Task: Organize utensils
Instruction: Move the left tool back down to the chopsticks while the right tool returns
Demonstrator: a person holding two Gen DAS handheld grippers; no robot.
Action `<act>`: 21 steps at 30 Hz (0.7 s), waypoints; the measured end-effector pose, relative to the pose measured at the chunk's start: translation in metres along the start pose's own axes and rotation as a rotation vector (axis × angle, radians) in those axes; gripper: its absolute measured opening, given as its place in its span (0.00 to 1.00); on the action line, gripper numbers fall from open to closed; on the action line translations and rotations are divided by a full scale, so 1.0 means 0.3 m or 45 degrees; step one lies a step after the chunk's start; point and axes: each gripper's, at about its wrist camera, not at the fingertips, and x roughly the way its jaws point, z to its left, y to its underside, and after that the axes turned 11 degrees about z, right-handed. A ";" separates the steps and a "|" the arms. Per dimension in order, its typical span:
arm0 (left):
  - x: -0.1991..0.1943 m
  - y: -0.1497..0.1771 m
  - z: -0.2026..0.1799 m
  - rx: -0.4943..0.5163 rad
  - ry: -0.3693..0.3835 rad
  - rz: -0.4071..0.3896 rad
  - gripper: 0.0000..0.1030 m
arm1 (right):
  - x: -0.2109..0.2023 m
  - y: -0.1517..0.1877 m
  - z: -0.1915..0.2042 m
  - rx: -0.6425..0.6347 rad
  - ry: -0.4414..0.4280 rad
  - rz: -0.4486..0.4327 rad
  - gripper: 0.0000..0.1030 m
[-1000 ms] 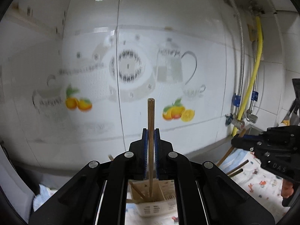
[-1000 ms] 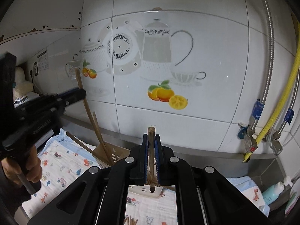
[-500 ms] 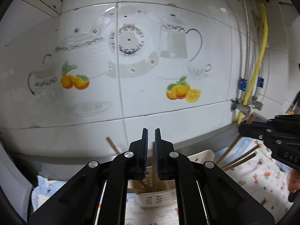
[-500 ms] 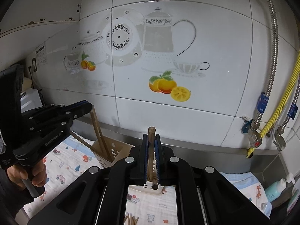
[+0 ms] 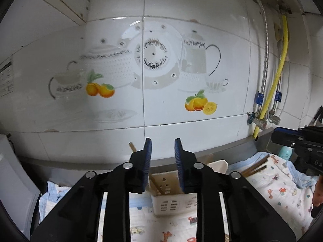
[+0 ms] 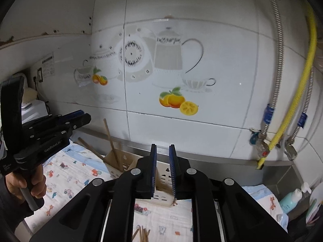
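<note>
My left gripper (image 5: 163,143) hangs just above the white slotted utensil holder (image 5: 174,201), its jaws opening with nothing between the blue pads. Wooden chopsticks (image 5: 156,184) stand inside the holder, and one tip (image 5: 132,147) pokes up left of my fingers. My right gripper (image 6: 162,149) is over the same holder (image 6: 164,179), jaws also opening and empty. More chopsticks (image 6: 110,139) lean out of the holder's left compartment. Each gripper shows in the other's view: the right (image 5: 275,135) and the left (image 6: 85,118).
A printed cloth (image 6: 66,173) covers the counter, with loose chopsticks at its near edge (image 6: 141,233) and beside the holder (image 5: 256,165). The tiled wall (image 5: 145,109) is close behind. Yellow hose and metal pipes (image 6: 290,109) hang at right, and bottles (image 6: 290,198) stand in the corner.
Both grippers held an upright chopstick a second ago. The left one's stick slid down first, then the right's. Both jaws now stand apart and empty above the holder.
</note>
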 end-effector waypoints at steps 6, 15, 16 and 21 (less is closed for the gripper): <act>-0.125 0.087 0.014 -0.025 0.031 0.009 0.29 | -0.122 0.109 0.012 -0.006 -0.008 -0.017 0.14; -0.282 0.324 -0.041 0.019 0.084 0.084 0.39 | -0.208 0.437 0.047 0.003 -0.068 0.092 0.14; -0.294 0.356 -0.053 0.024 0.090 0.096 0.41 | -0.207 0.485 0.050 0.000 -0.074 0.114 0.14; -0.325 0.490 -0.097 0.033 0.112 0.165 0.44 | -0.182 0.690 0.036 0.042 -0.094 0.205 0.14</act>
